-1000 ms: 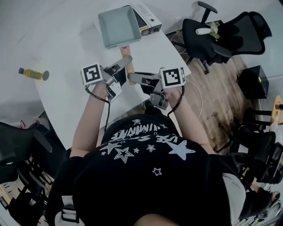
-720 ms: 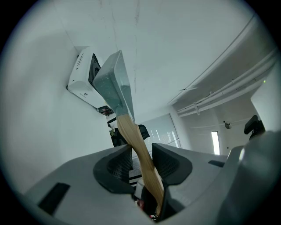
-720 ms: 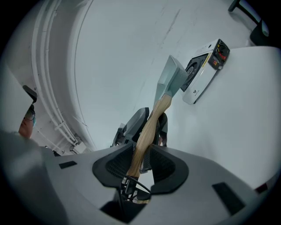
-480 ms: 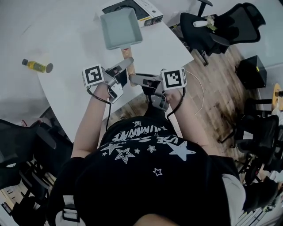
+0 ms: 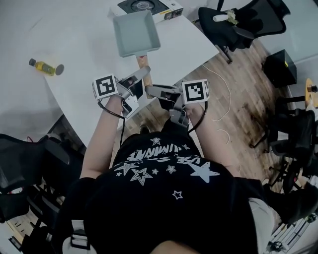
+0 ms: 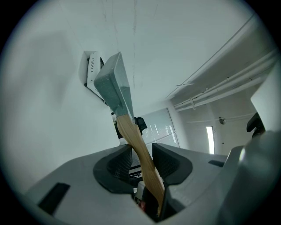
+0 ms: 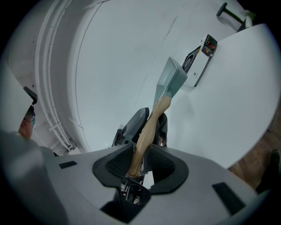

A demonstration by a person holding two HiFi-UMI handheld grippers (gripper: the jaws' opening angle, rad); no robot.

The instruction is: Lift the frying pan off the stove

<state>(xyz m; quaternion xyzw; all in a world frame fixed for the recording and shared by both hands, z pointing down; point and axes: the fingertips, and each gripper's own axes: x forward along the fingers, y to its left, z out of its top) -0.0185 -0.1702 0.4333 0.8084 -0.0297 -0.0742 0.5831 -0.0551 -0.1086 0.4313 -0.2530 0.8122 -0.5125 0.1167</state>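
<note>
A square teal frying pan (image 5: 135, 33) with a wooden handle (image 5: 142, 62) hangs over the white table (image 5: 186, 47), in front of the white portable stove (image 5: 144, 6), whose round burner is uncovered. My left gripper (image 5: 143, 73) and right gripper (image 5: 150, 90) are both shut on the handle from opposite sides. In the left gripper view the handle (image 6: 137, 147) runs up between the left gripper's (image 6: 142, 154) pads to the pan (image 6: 115, 83), with the stove (image 6: 91, 70) behind. The right gripper view shows the right gripper (image 7: 139, 161) clamping the handle's (image 7: 148, 127) end below the pan (image 7: 171, 80).
A small yellow oil bottle (image 5: 43, 67) lies on the table at the left. Black office chairs (image 5: 238, 20) stand past the table's right edge. A white cable (image 5: 223, 94) lies on the wooden floor, and a black box (image 5: 282, 69) sits further right.
The pan has come away from the stove toward me, held by both grippers. The stove's burner, covered a second ago, now shows behind the pan.
</note>
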